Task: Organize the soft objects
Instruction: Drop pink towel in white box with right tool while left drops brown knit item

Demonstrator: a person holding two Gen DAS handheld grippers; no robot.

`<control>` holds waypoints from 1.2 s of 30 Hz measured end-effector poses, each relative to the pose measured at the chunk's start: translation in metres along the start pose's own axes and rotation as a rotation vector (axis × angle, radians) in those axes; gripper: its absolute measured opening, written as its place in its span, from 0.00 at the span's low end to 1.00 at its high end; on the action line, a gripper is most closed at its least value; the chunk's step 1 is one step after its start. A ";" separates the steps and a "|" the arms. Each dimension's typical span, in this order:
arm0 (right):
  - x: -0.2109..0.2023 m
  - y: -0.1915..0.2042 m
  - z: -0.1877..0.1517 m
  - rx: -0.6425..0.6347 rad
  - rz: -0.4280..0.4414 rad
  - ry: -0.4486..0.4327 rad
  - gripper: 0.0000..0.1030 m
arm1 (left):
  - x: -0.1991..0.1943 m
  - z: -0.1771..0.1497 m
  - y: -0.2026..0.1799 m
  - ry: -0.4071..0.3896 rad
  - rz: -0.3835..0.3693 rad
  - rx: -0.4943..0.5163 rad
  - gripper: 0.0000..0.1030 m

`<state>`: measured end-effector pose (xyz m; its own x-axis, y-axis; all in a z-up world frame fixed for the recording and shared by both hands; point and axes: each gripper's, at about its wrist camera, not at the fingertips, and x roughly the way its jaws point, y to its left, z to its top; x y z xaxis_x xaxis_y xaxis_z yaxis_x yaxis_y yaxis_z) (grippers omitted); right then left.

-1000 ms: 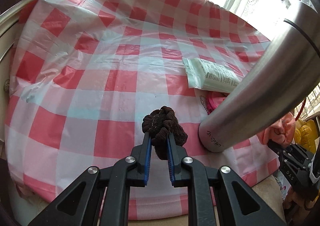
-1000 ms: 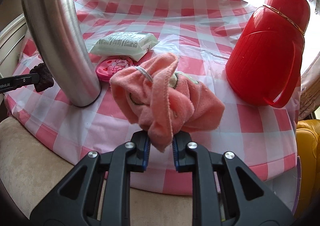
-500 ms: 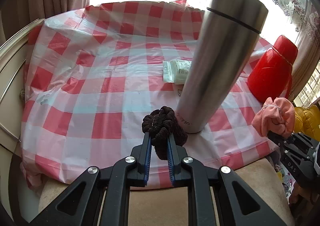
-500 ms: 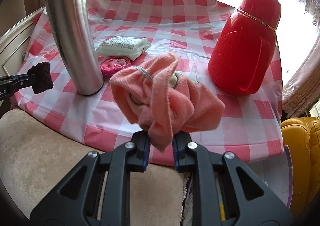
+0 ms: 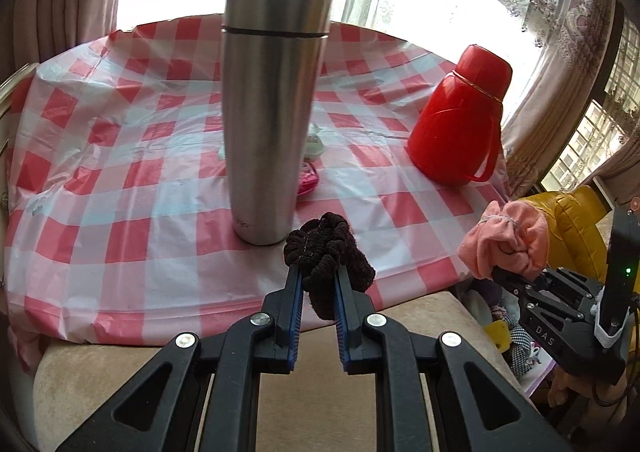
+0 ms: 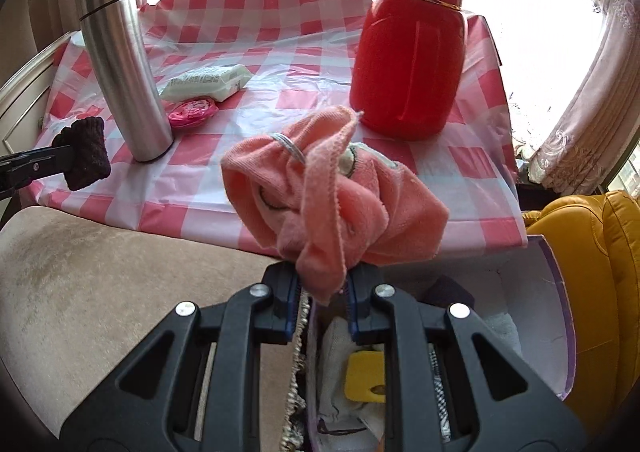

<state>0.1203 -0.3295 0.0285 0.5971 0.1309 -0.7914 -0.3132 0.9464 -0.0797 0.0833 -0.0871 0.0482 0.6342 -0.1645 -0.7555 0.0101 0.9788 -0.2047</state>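
My left gripper [image 5: 317, 284] is shut on a dark brown scrunchie [image 5: 326, 252] and holds it in the air in front of the table edge. The scrunchie also shows in the right wrist view [image 6: 82, 152]. My right gripper [image 6: 323, 284] is shut on a pink cloth [image 6: 320, 196] and holds it above an open box [image 6: 532, 316] of soft things beside the table. The pink cloth also shows at the right in the left wrist view [image 5: 506, 240].
A table with a red checked cloth [image 5: 120, 156] carries a steel flask [image 5: 272, 108], a red thermos jug [image 6: 408, 40], a white wipes pack [image 6: 206, 82] and a small pink case [image 6: 192, 110]. A beige cushion [image 6: 100, 272] lies below. A yellow seat [image 6: 592, 264] stands right.
Both grippers have pulled back from the table and away from its edge, still holding their items. The box has come into view under the right gripper.
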 end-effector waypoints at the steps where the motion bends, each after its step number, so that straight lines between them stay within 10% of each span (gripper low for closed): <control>1: -0.002 -0.006 -0.002 0.010 -0.007 0.000 0.21 | -0.001 -0.001 -0.006 0.000 -0.011 0.007 0.15; 25: -0.039 -0.133 -0.046 0.209 -0.204 0.018 0.27 | 0.012 -0.036 -0.144 0.116 -0.299 0.217 0.15; 28: -0.039 -0.139 -0.046 0.224 -0.213 0.020 0.34 | 0.011 -0.042 -0.158 0.135 -0.336 0.242 0.15; 32: -0.042 -0.139 -0.045 0.228 -0.222 0.008 0.71 | 0.010 -0.049 -0.174 0.160 -0.401 0.268 0.18; 36: -0.042 -0.136 -0.043 0.214 -0.227 0.004 0.71 | 0.009 -0.055 -0.187 0.175 -0.421 0.300 0.42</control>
<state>0.1060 -0.4760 0.0470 0.6312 -0.0911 -0.7703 -0.0095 0.9921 -0.1252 0.0451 -0.2780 0.0453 0.3895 -0.5422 -0.7446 0.4719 0.8117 -0.3442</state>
